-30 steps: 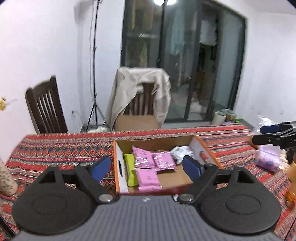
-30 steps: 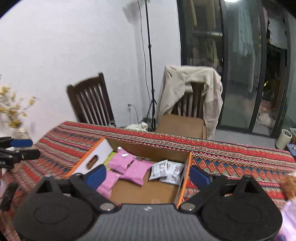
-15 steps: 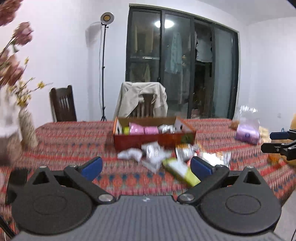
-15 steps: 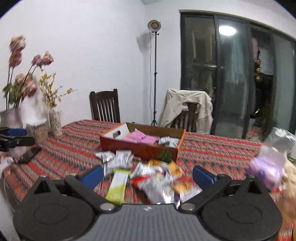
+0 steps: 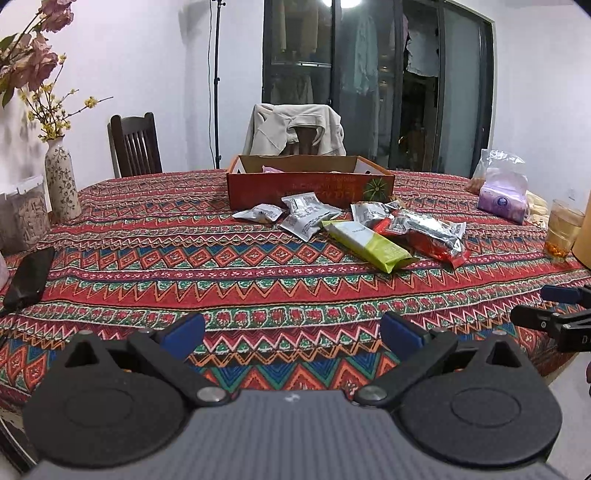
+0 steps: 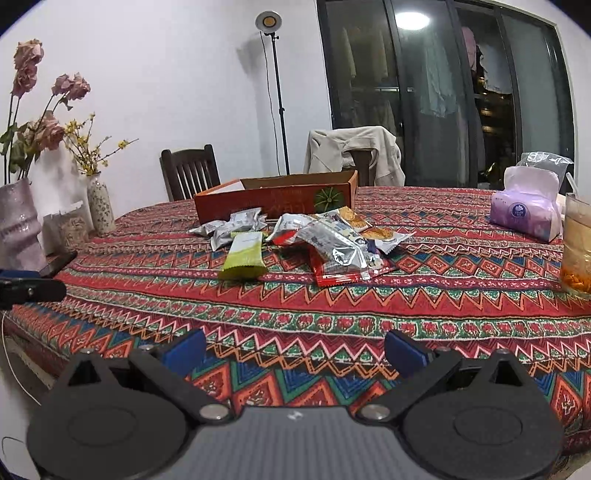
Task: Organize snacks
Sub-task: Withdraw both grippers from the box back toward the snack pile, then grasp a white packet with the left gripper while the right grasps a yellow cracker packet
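Hovering over the tabletop [image 5: 147, 236] edge w/ both tools, left tool [image 5: 293, 330] and right tool [image 6: 295, 349], spread wide & empty, snack packets [image 5: 354, 225] heaped before the box [image 5: 310, 184] look light, crinkly, slippery—pinch a sealed end.

walls: plain white painted wall [image 6: 177, 74], left and behind the desk
desk: broad desk under a red zigzag-patterned woven cloth [image 5: 184, 266]
chairs: dark wooden slat-back chair [image 5: 135, 146] at the far left edge; second chair draped with a beige jacket [image 5: 295, 127] at the far middle
window: tall dark-framed sliding glass doors [image 6: 443, 92], clothes hanging behind the glass
light: round ceiling lamp reflected in the glass [image 6: 412, 16]; round lamp head on a thin black floor stand [image 6: 269, 20] against the wall
decor: small patterned ceramic vase with yellow sprigs [image 5: 61, 181]; larger pale vase with dried pink roses [image 6: 18, 225], both at the left edge of the desk
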A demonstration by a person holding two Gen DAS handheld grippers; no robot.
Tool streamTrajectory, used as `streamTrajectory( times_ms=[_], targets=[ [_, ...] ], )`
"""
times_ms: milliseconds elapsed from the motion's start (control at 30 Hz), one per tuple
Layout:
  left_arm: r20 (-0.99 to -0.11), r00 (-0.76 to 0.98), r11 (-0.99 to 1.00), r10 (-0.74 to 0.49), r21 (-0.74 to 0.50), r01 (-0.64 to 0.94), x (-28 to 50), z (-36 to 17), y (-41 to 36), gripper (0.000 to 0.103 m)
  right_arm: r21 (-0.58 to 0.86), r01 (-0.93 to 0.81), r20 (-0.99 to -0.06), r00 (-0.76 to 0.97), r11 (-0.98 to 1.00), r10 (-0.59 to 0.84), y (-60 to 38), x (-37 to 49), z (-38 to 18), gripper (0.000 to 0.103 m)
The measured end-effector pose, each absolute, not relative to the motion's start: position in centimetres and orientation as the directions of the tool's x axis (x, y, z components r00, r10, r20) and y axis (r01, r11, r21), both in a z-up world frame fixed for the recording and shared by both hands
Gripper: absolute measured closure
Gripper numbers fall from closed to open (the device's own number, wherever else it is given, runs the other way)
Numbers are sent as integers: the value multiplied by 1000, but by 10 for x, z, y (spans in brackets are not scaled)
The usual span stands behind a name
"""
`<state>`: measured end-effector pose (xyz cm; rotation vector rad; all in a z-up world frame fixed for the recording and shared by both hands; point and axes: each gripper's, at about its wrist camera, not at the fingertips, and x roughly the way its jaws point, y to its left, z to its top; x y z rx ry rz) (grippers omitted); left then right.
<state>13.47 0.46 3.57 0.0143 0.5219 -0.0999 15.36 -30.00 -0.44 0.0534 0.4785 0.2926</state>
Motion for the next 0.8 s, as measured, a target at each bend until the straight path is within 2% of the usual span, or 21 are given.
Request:
streamTrajectory(
  times_ms=[300,367,400,433,467,500,600,667,800],
  targets=[
    [-523,843,990,-130,-19,141,186,33,-2,0,92,-228,-435,866,969,245,-315,180,-3,0],
    [-512,846,986,-148,-10,166,210,33,-2,5,87,-219,-436,869,972,235,-323,194,1,1],
    [-508,847,984,-157,-5,180,225,34,-3,8,83,-210,-441,869,974,225,-326,203,4,3],
    [-509,845,981,-166,4,196,242,35,-3,16,80,-202,-447,868,976,216,-330,214,7,4],
    [-517,839,978,-170,17,209,259,35,-4,25,75,-195,-452,867,978,208,-335,227,10,10],
    [-525,833,974,-174,34,225,277,35,-5,28,67,-190,-458,866,980,199,-339,241,14,16],
    [-540,823,959,-176,95,267,329,33,-12,30,16,-196,-461,869,980,181,-346,286,23,30],
    [-550,812,940,-197,131,317,358,28,-18,30,-16,-205,-477,862,979,172,-348,320,23,36],
    [-597,762,912,-253,116,393,408,16,-24,30,-62,-283,-547,812,957,204,-342,377,13,46]
  ],
)
